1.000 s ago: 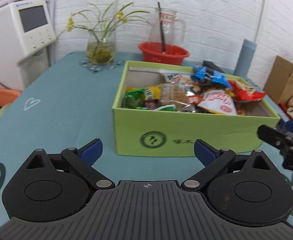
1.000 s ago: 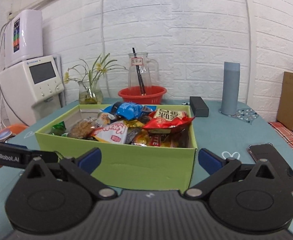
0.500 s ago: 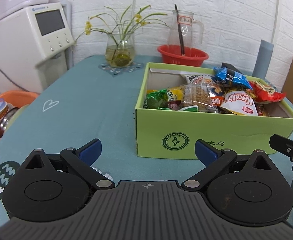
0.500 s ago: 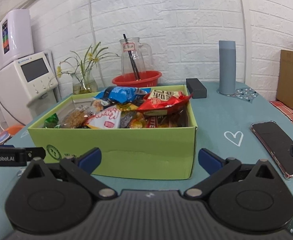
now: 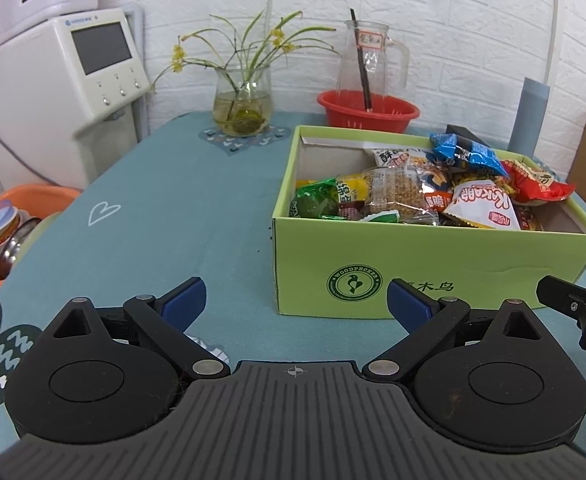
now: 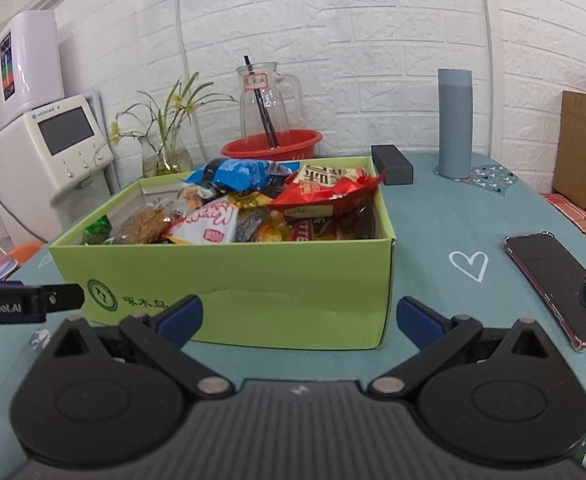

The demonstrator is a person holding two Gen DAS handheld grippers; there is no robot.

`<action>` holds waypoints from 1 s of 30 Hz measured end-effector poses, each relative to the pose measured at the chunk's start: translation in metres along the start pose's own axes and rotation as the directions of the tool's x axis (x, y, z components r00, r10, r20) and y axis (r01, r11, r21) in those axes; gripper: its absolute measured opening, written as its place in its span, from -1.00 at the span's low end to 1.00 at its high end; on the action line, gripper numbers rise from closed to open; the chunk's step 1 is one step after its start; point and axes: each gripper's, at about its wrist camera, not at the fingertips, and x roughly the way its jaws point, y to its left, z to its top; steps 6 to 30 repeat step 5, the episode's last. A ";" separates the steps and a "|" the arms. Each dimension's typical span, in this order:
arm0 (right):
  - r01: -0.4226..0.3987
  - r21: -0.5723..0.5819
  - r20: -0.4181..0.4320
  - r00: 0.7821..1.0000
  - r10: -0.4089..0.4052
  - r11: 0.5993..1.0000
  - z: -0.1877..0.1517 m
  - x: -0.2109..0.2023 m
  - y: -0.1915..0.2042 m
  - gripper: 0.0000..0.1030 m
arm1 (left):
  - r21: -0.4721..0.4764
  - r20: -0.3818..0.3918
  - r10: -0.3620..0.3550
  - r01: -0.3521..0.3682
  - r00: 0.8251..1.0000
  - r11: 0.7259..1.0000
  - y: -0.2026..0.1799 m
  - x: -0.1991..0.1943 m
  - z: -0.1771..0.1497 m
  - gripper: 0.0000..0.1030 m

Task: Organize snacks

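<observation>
A: Status check. Your left hand-held gripper (image 5: 296,296) and right hand-held gripper (image 6: 298,316) both hang low over the bench (image 5: 181,200), fingers spread wide, nothing between them. Both sit just in front of the green box (image 5: 433,264).

B: And the snacks?

A: All the snacks (image 5: 413,196) you can see lie heaped inside that box: a green packet (image 5: 313,202) at the left end, a white-and-red bag (image 5: 481,206) near the front wall, a blue packet (image 6: 237,174) and a red packet (image 6: 329,194) riding on top. None lies loose on the bench in either view.

B: So you're done?

A: You can't settle that from here. The pile is jumbled, which fits snacks gathered in and finished, or a box waiting to be sorted out. The far right corner of the box looks bare, though the wall partly hides it.

B: Other containers?

A: A red basin (image 6: 271,146) holding a glass jug (image 6: 269,104), behind the box.
</observation>
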 end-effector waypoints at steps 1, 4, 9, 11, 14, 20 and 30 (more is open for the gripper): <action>-0.002 0.000 -0.004 1.000 0.002 1.000 0.000 0.000 0.000 0.99 | 0.000 -0.001 -0.001 0.001 1.000 1.000 0.000 0.000 0.000 0.63; -0.003 0.003 -0.012 1.000 0.003 1.000 -0.001 0.002 0.000 0.99 | 0.003 0.001 0.001 -0.001 1.000 1.000 -0.001 0.001 -0.001 0.63; -0.004 0.001 -0.015 1.000 0.004 1.000 -0.001 0.003 -0.001 0.99 | 0.008 0.005 0.005 -0.005 1.000 1.000 -0.002 0.001 -0.001 0.63; -0.004 0.001 -0.015 1.000 0.004 1.000 -0.001 0.003 -0.001 0.99 | 0.008 0.005 0.005 -0.005 1.000 1.000 -0.002 0.001 -0.001 0.63; -0.004 0.001 -0.015 1.000 0.004 1.000 -0.001 0.003 -0.001 0.99 | 0.008 0.005 0.005 -0.005 1.000 1.000 -0.002 0.001 -0.001 0.63; -0.004 0.001 -0.015 1.000 0.004 1.000 -0.001 0.003 -0.001 0.99 | 0.008 0.005 0.005 -0.005 1.000 1.000 -0.002 0.001 -0.001 0.63; -0.004 0.001 -0.015 1.000 0.004 1.000 -0.001 0.003 -0.001 0.99 | 0.008 0.005 0.005 -0.005 1.000 1.000 -0.002 0.001 -0.001 0.63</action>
